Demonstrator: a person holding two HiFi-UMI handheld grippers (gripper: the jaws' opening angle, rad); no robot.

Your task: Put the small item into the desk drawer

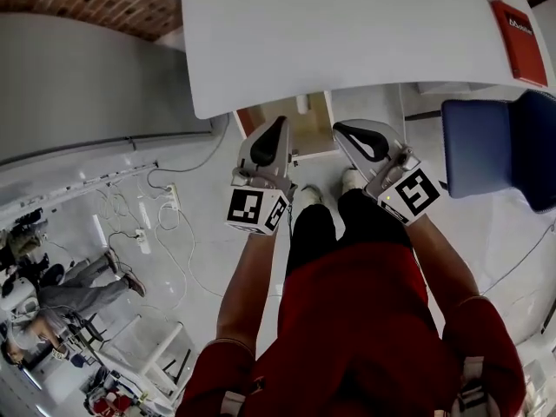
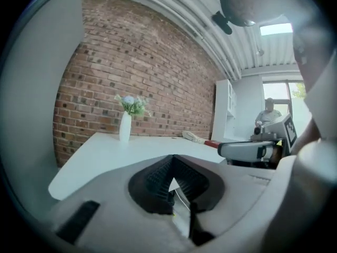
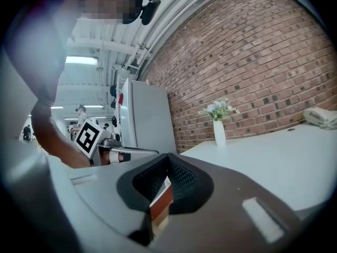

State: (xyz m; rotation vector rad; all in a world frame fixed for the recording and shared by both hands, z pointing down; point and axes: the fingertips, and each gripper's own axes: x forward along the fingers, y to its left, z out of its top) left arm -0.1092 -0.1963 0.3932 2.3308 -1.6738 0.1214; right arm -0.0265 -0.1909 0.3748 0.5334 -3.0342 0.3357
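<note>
A white desk (image 1: 347, 33) fills the top of the head view. Under its near edge a drawer (image 1: 314, 133) stands pulled out, its tan inside showing; I cannot make out a small item in it. My left gripper (image 1: 281, 122) hangs just left of the drawer, and its black pads (image 2: 158, 175) are shut with nothing between them. My right gripper (image 1: 340, 129) is just right of the drawer, its pads (image 3: 181, 178) also closed together and empty. Both point level over the desk (image 2: 105, 152), towards a brick wall. A brown and white edge (image 3: 160, 207) shows below the right pads.
A white vase of flowers (image 2: 125, 126) stands at the desk's far end, and a red book (image 1: 519, 42) lies at its right. A blue chair (image 1: 499, 150) is on the right. A grey cabinet (image 1: 78, 85) and floor cables (image 1: 174, 200) are on the left.
</note>
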